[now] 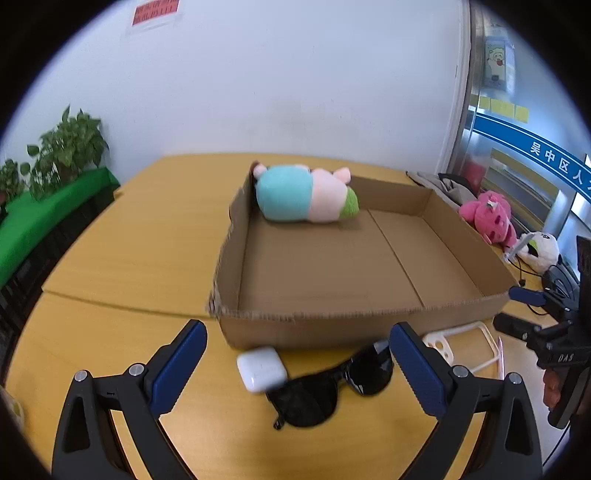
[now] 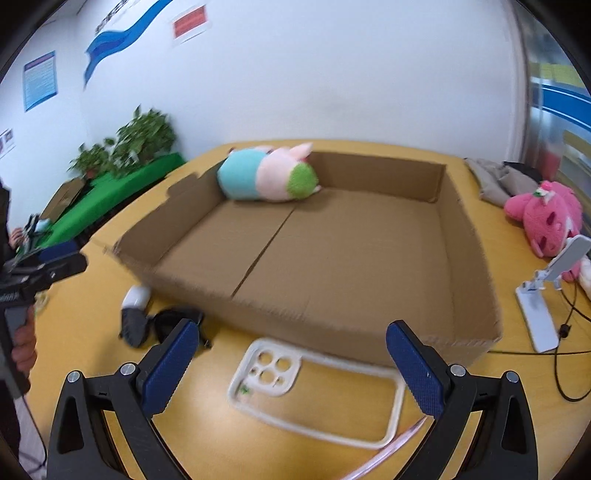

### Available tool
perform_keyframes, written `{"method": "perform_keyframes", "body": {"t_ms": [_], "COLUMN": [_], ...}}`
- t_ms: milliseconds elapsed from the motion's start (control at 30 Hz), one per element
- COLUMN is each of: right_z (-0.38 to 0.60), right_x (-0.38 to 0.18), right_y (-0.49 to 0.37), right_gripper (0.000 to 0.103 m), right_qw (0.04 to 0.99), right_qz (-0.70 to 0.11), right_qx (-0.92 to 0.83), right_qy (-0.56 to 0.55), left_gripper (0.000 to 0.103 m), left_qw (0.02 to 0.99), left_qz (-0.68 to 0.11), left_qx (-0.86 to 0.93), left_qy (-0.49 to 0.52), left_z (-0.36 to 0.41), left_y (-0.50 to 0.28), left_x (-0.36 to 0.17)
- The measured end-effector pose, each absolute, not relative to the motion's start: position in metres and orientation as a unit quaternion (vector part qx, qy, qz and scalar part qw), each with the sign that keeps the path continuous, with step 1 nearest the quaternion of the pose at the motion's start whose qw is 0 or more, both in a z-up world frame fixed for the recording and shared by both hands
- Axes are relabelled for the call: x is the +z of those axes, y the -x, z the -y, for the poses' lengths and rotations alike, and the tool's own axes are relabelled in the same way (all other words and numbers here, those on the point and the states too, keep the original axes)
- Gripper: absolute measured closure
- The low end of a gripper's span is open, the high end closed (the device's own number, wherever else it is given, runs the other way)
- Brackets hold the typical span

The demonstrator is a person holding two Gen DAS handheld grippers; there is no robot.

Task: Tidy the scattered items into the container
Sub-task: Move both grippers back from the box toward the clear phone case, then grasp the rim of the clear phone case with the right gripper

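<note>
The right claw (image 2: 288, 354) is held wide over the phone case (image 2: 314, 391); being light and bendy, it is best gripped by its rim.

- Setting: an office or public service room, not a home.
- White wall (image 2: 332, 74) carries a printed red notice (image 2: 189, 23), a blue information poster (image 2: 40, 80) and a blue wave graphic (image 2: 122, 37).
- A blue band with Chinese lettering (image 1: 546, 155) runs along a metal-framed glass partition (image 1: 480, 110); yellow sticky notes (image 1: 502, 107) are stuck on it.
- Work surface: a yellow laminate table (image 1: 129, 240).
- Potted plants (image 2: 144, 144) stand on a green-covered ledge (image 1: 44, 218).
- A white phone stand (image 2: 554, 280) and cables (image 2: 569, 325) lie at the table edge.
</note>
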State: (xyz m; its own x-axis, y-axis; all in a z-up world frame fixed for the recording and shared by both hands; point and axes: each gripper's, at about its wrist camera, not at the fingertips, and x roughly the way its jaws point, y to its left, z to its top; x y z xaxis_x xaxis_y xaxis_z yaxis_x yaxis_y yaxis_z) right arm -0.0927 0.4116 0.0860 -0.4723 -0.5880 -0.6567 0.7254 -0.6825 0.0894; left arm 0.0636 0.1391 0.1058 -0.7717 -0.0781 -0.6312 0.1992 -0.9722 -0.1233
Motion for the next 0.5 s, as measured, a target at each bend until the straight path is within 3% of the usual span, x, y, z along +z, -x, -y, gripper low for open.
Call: {"method": "perform_keyframes", "body": {"t_ms": [367,500], "right_z": [-0.436,-0.438], "right_x": [0.019,0.011], "right_y": [0.115,0.123], "right_gripper": [0.001,0.011], "right_qw": [0.322,0.319], "right_qz": [-0.078,-0.08], "right_qx": [-0.834,-0.828], "right_qy": [-0.442,-0.454], "left_gripper": [0.003,0.003], "left_qw": [-0.02,-0.052], "left_qz": [-0.116,-0.114], "left_qx": [-0.921,-0.916], "left_qy": [-0.372,-0.381], "left_z": [-0.183,-0.205], "left_y": [-0.062,-0.053], "left_x": [0.07,0.065]}}
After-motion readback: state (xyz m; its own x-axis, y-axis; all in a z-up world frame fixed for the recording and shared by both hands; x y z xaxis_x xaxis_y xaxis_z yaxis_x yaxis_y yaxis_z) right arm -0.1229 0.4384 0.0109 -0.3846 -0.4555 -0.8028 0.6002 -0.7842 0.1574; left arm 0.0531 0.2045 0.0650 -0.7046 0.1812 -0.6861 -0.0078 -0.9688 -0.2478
